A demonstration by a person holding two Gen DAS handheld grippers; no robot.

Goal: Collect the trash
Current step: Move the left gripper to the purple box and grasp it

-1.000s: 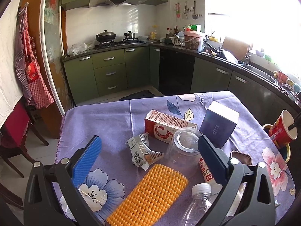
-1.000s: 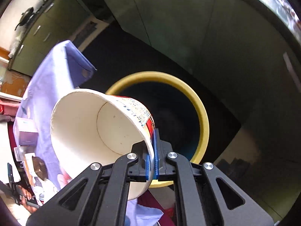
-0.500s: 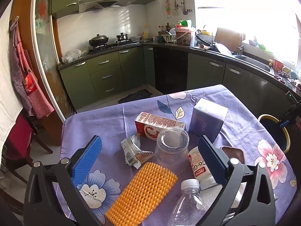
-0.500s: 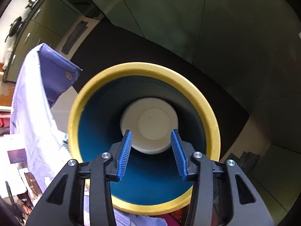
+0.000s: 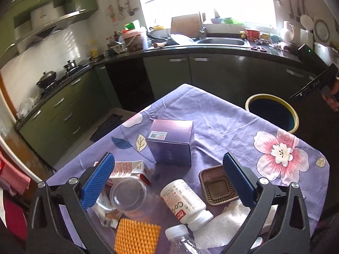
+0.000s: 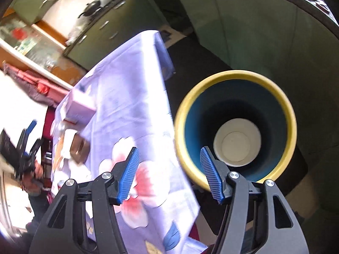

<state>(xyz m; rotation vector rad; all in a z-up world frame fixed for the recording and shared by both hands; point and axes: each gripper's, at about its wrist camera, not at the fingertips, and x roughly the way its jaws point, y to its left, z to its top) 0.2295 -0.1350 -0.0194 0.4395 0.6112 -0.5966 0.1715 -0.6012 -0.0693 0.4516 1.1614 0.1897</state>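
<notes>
A yellow-rimmed blue bin (image 6: pixel 235 124) stands on the floor beside the table, with a paper cup (image 6: pixel 237 142) lying bottom-up inside it. My right gripper (image 6: pixel 169 175) hangs above the table's corner and the bin's edge, its jaws opening with nothing between them. My left gripper (image 5: pixel 167 182) is open over the trash on the purple flowered tablecloth (image 5: pixel 222 124): a white pill bottle (image 5: pixel 184 203), a clear plastic cup (image 5: pixel 129 196), a brown tray (image 5: pixel 218 186), a red-and-white carton (image 5: pixel 131 171) and a purple box (image 5: pixel 171 145). The bin (image 5: pixel 272 112) also shows past the table's far edge.
An orange bumpy pad (image 5: pixel 135 237), a clear bottle (image 5: pixel 180 239), white tissue (image 5: pixel 224 226) and a crumpled wrapper (image 5: pixel 106 211) lie near the left gripper. Dark green kitchen cabinets (image 5: pixel 211 74) and a sink counter stand behind the table. A person's hand holds the right gripper's handle (image 5: pixel 317 82).
The right gripper let go of the paper cup, which fell into the bin, and then swung left toward the table with wider jaws. The left gripper turned right, from the carton toward the box and bin.
</notes>
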